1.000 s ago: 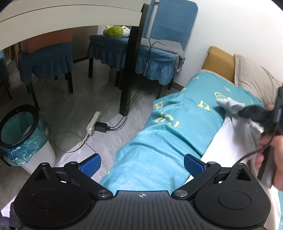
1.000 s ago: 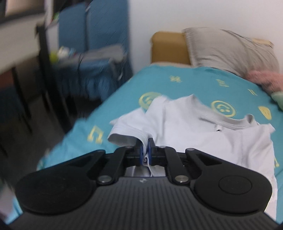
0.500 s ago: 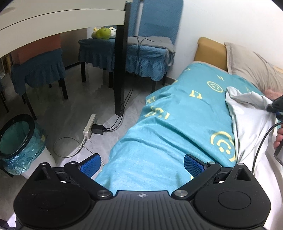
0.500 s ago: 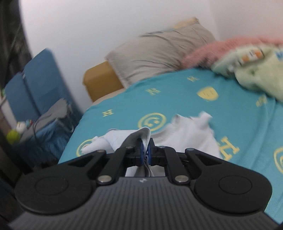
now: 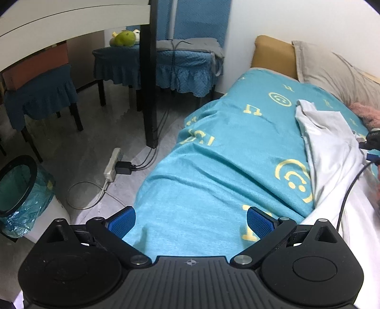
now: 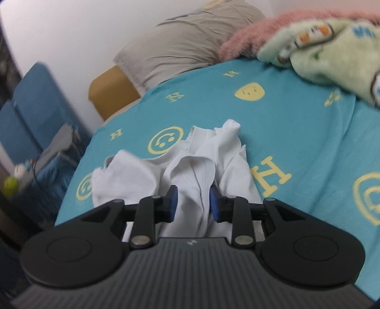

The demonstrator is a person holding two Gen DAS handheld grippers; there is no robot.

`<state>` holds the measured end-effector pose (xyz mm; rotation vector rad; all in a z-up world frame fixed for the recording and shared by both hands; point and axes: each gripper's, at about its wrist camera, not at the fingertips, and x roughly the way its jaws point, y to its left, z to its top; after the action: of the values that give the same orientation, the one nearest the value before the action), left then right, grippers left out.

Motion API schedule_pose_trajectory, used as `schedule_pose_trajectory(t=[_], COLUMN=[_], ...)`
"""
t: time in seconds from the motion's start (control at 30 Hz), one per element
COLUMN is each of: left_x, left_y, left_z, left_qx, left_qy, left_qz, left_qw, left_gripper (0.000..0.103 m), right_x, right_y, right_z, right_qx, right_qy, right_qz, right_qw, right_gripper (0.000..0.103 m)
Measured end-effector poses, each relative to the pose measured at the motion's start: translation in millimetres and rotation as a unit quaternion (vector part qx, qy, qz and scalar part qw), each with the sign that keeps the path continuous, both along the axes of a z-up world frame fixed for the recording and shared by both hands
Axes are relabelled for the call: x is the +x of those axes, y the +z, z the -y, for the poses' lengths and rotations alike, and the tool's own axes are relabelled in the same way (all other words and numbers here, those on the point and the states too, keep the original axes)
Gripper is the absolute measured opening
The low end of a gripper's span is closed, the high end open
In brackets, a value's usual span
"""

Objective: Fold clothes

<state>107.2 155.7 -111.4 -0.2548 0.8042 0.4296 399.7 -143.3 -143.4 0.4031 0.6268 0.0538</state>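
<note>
- White shirt (image 6: 190,166) lies bunched on the bed (image 6: 308,133), partly gathered, no neat fold.
- Right tool (image 6: 192,202) parted around its cloth; left tool (image 5: 190,221) wide apart, empty.

the shirt (image 6: 201,166) runs under the right gripper (image 6: 192,202), its lower part hidden. beyond the shirt, a green blanket (image 6: 332,47) is blurred, its print perhaps animals.

White wall (image 5: 273,21), grey floor (image 5: 78,142), blue-covered chairs (image 5: 190,57) (one half-hidden).
</note>
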Motion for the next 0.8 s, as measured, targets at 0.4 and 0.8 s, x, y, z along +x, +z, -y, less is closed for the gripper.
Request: schedule_pose_trajectory(t=[0.4,0.8], left_x=[-24.7,-54.2], left_y=[28.4,70.9], left_z=[40.5,-2.9], left_qx=[0.086,-0.06], left_qy=[-0.088,-0.14], left_qz=[0.053,-0.006], left_qw=[0.991,0.9883], left_gripper=[0.101,0.099], right_x=[-203.7,-356.4], right_y=[101.6,122.6], right_z=[-4.8,35.8], right_qx=[-0.024,0.004], right_qy=[0.112,0.12], right_qz=[0.011,0.016], right_qw=[0.993,0.993], right_gripper=[0.045,0.046])
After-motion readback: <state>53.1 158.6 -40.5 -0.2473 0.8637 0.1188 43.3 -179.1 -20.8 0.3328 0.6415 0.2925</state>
